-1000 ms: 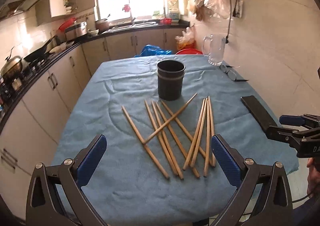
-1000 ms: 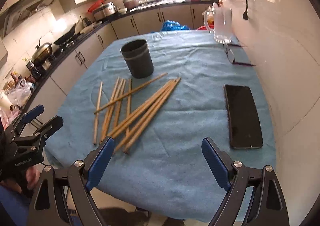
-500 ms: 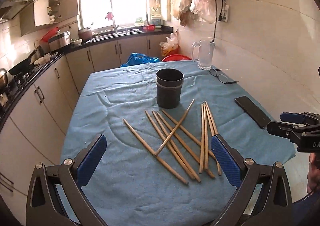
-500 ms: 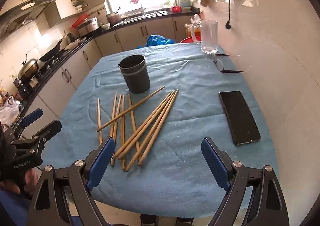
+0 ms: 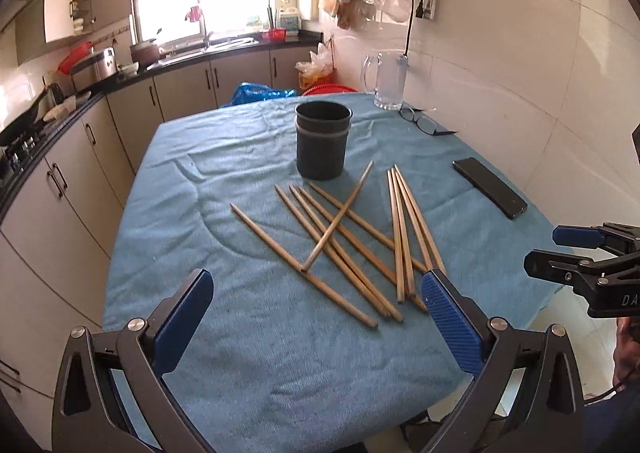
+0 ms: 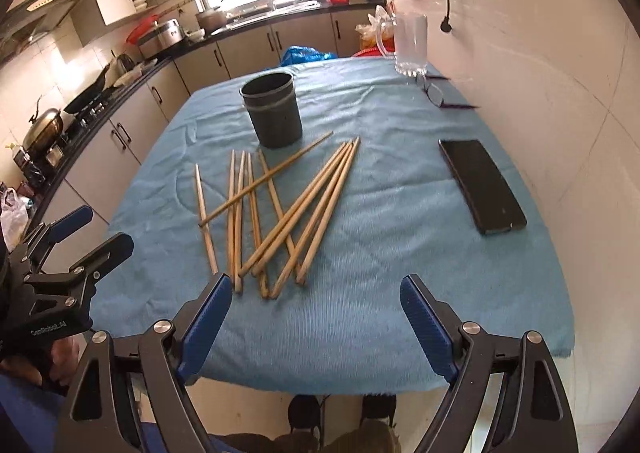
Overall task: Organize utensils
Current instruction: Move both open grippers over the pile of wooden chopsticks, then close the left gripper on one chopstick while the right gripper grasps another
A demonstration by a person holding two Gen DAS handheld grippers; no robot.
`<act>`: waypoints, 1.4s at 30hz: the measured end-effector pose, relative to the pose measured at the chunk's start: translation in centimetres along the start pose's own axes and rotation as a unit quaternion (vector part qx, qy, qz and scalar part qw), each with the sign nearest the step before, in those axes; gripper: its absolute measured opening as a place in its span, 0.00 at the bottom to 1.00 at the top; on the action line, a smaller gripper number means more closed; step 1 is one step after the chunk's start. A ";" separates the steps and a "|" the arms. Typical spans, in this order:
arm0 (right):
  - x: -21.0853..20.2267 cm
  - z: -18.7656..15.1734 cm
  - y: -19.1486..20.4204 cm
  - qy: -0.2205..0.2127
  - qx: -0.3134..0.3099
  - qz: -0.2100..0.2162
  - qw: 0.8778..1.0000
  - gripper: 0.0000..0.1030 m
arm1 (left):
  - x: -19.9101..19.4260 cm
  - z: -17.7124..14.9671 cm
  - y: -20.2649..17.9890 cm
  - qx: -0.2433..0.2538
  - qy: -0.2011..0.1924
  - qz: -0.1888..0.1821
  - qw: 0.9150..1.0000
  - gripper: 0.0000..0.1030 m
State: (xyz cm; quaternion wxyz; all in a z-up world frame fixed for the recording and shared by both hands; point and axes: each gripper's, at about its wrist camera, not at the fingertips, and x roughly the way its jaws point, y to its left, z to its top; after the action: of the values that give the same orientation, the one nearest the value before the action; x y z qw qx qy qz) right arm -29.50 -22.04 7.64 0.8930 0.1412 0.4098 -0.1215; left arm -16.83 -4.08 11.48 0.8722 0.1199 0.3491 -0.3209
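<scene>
Several wooden chopsticks [image 5: 352,241] lie scattered and crossed on the blue cloth of the table [image 5: 248,365]; they also show in the right wrist view [image 6: 276,213]. A black cylindrical cup [image 5: 322,139] stands upright and empty just behind them, also seen in the right wrist view [image 6: 274,109]. My left gripper [image 5: 316,305] is open and empty, above the near part of the cloth in front of the chopsticks. My right gripper [image 6: 316,307] is open and empty, at the near table edge just short of the chopstick ends.
A black phone [image 6: 480,185] lies on the cloth at the right. A glass mug [image 6: 408,43] and eyeglasses [image 6: 436,93] sit at the far right corner, near the white wall. Kitchen counters [image 5: 60,157] run along the left side and the back.
Both grippers have risen and pulled back slightly, tilting up so more of the kitchen shows. The chopsticks and cup have not moved. Both grippers stay open.
</scene>
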 end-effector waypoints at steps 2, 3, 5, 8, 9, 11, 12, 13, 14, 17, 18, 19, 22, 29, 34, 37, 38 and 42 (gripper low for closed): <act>0.0 -0.2 0.2 0.005 0.000 -0.005 1.000 0.87 | 0.2 -0.2 0.2 -0.003 0.004 -0.003 1.000 1.00; 0.0 -0.3 0.3 0.006 -0.001 -0.007 1.000 0.87 | 0.2 -0.2 0.3 -0.005 0.005 -0.004 1.000 1.00; 0.0 -0.1 0.5 0.008 -0.002 -0.009 1.000 0.87 | 0.5 -0.2 0.5 -0.006 0.006 -0.006 1.000 1.00; 0.2 0.1 0.9 0.013 -0.005 -0.013 1.000 0.87 | 0.7 0.0 1.0 -0.014 0.008 -0.008 1.000 1.00; 0.2 0.2 1.0 0.014 -0.006 -0.014 1.000 0.87 | 0.8 0.0 1.2 -0.017 0.010 -0.008 1.000 1.00; 0.2 0.2 1.2 0.015 -0.009 -0.018 1.000 0.86 | 1.3 0.0 1.5 -0.025 0.016 -0.010 1.000 1.00; 0.1 0.3 1.2 0.015 -0.009 -0.019 1.000 0.86 | 1.5 0.0 1.6 -0.029 0.018 -0.010 0.999 1.00; 0.1 0.4 1.1 0.016 -0.008 -0.021 1.000 0.86 | 1.8 0.0 1.8 -0.034 0.020 -0.010 0.999 1.00; 0.1 0.5 1.0 0.017 -0.005 -0.024 1.000 0.86 | 2.0 0.1 2.0 -0.038 0.023 -0.011 0.999 1.00; 0.5 1.0 0.8 0.021 -0.003 -0.027 0.999 0.86 | 2.6 0.2 2.3 -0.043 0.031 -0.006 0.999 1.00; 0.8 1.2 0.7 0.023 -0.004 -0.026 0.999 0.86 | 2.8 0.3 2.4 -0.045 0.033 -0.004 0.998 1.00; 1.1 1.4 0.6 0.026 -0.005 -0.024 0.999 0.86 | 3.0 0.4 2.7 -0.048 0.036 -0.001 0.998 1.00; 2.2 2.7 -0.1 0.033 0.002 -0.013 0.999 0.86 | 3.2 0.7 3.3 -0.052 0.039 0.008 0.998 1.00; 6.0 7.5 -2.7 0.050 0.055 0.031 0.997 0.80 | 4.4 2.0 4.9 -0.072 0.068 0.005 0.995 1.00; 10.0 10.4 -4.2 0.085 0.104 0.073 0.988 0.61 | 5.4 3.3 5.1 -0.091 0.074 -0.006 0.993 0.96; 12.5 11.5 -4.6 0.109 0.113 0.074 0.985 0.51 | 5.9 3.5 4.6 -0.087 0.077 -0.008 0.993 0.92; 13.4 11.8 -4.8 0.119 0.115 0.071 0.984 0.47 | 6.2 3.5 4.4 -0.083 0.083 -0.008 0.993 0.88; 16.4 12.2 -6.2 0.149 0.145 0.067 0.976 0.31 | 6.9 3.6 4.1 -0.081 0.099 -0.018 0.992 0.74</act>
State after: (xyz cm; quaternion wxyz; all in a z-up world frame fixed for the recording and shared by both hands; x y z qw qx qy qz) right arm -12.63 -33.74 1.80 0.7982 0.3124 0.5059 -0.0970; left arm -8.49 -5.78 9.28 0.8345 0.0738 0.4606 -0.2934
